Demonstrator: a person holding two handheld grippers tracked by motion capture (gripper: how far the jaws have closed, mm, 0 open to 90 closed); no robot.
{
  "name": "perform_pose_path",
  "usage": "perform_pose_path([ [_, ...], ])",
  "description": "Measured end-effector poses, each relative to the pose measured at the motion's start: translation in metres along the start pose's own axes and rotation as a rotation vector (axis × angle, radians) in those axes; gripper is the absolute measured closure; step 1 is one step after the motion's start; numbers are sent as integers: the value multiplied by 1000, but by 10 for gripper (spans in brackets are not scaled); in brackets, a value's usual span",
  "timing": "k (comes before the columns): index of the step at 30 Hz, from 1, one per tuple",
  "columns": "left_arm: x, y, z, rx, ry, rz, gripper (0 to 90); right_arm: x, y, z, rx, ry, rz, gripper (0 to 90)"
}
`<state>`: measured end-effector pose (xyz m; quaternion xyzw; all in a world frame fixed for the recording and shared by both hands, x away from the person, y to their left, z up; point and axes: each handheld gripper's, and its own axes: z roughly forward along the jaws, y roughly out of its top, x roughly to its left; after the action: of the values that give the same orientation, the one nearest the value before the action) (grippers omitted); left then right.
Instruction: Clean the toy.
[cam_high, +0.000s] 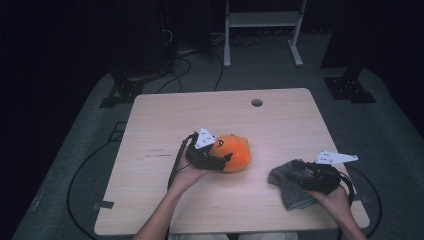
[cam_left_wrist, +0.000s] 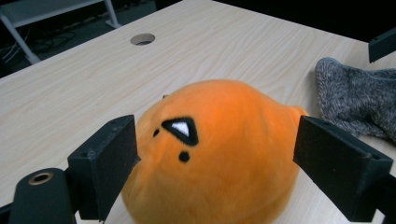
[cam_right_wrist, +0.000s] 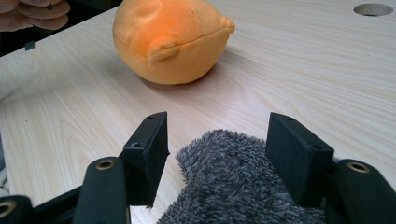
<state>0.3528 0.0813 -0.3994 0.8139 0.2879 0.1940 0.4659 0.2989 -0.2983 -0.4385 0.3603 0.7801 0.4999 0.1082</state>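
Flanking orange plush (cam_left_wrist: 219, 158), grey fuzzy cloth (cam_left_wrist: 359, 100) beside

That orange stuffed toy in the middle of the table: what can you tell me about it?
The round orange plush toy looks soft and fuzzy, with a black-and-white triangular eye, small black dots, a seam and a little stubby nub. It rests on the pale wooden table, near its middle. The left tool straddles it with open jaws; the left jaw looks close against it.

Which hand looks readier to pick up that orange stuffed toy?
Probably the left. The left gripper has its open jaws either side of the orange toy. The right gripper sits at the grey cloth, apart from the toy.
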Motion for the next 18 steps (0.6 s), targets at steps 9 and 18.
perform_pose_path([
  [9, 2, -15, -18, -20, 2, -20, 119, 1, 0, -1, -1, -5, -8, 367],
  [18, 4, -29, -33, -25, 2, -32, 112, 0, -3, -3, 2, -10, -3, 362],
])
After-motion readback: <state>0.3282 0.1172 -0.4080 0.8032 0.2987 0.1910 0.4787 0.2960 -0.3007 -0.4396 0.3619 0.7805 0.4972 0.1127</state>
